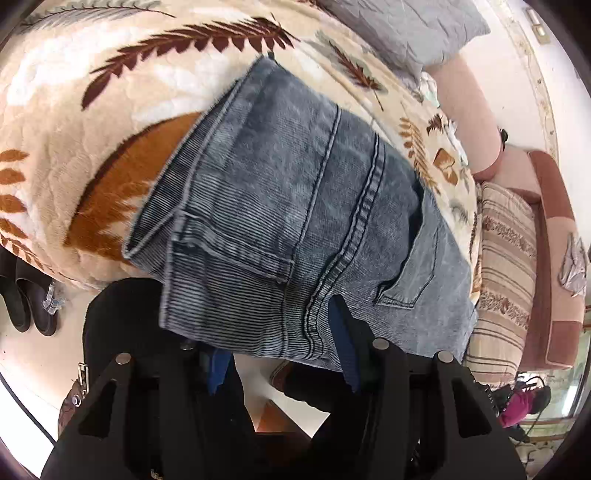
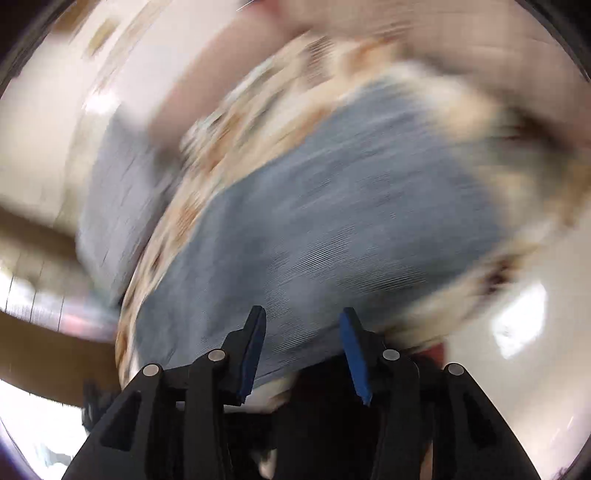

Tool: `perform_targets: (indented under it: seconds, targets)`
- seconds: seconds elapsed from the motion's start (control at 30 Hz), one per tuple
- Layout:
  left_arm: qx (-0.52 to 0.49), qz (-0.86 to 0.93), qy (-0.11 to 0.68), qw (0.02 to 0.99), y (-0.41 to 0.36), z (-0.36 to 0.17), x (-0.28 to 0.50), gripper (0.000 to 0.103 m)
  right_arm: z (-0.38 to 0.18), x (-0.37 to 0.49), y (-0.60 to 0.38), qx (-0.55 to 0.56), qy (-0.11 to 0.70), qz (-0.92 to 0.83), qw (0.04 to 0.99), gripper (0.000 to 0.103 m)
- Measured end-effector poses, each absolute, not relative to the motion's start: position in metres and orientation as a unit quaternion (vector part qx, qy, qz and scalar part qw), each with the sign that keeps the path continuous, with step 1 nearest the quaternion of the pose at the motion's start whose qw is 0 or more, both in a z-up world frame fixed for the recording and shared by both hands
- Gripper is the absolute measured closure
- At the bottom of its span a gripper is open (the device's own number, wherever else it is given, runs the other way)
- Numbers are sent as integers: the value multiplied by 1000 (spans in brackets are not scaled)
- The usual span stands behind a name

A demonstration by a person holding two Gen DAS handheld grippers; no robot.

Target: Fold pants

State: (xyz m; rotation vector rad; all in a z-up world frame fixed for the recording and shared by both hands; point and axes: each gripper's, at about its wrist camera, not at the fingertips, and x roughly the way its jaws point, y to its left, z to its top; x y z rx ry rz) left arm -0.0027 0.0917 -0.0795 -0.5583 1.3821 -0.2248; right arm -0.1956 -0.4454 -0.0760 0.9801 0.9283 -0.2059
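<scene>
Across the whole upper half of the left wrist view: bed w/ leaf-print blanket (image 1: 92, 122), cream/brown, plush. Grey pillow (image 1: 413, 26) top right, striped cushion (image 1: 506, 258) at right edge, dark slippers (image 1: 26, 295) on the floor far left.

Jeans (image 1: 288, 206) sit centre frame on the blanket, already folded into a compact bundle, back pocket facing up lower right, near edge overhanging toward the camera.

Left gripper (image 1: 280, 332): jaws roughly half open, near hem of the bundle lies between/over the blue pads. Can't tell if the pads actually press it; looks loose, not clamped.

Right gripper (image 2: 303, 332): heavy motion blur in that view. Jaws abt half open, nothing between them, denim just beyond the tips at mid frame.

Handling, my read: denim = medium weight, floppy but w/ stiff seams, not slippery, not fragile. Stacked layers will slide apart if only the top one is pinched. Best hold: thick seam/hem edge nearest the camera, both layers, one gripper per corner.
</scene>
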Motion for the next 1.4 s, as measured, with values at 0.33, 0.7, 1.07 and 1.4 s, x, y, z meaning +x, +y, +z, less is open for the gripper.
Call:
perform_targets:
  seconds: [0.33, 0.7, 1.07, 1.4]
  targets:
    - [-235, -76, 640, 728, 80, -78, 7, 70, -102, -198, -502, 492, 374, -157, 770, 101]
    - [-175, -44, 660, 729, 77, -84, 10, 75, -115, -237, -520, 451, 425, -184, 763, 99]
    - [-178, -122, 562, 799, 136, 0, 23, 48, -17, -178, -475, 347, 392, -102, 846, 70]
    - [-245, -88, 640, 723, 162, -82, 119, 42, -60, 72, -296, 269, 514, 142, 802, 66]
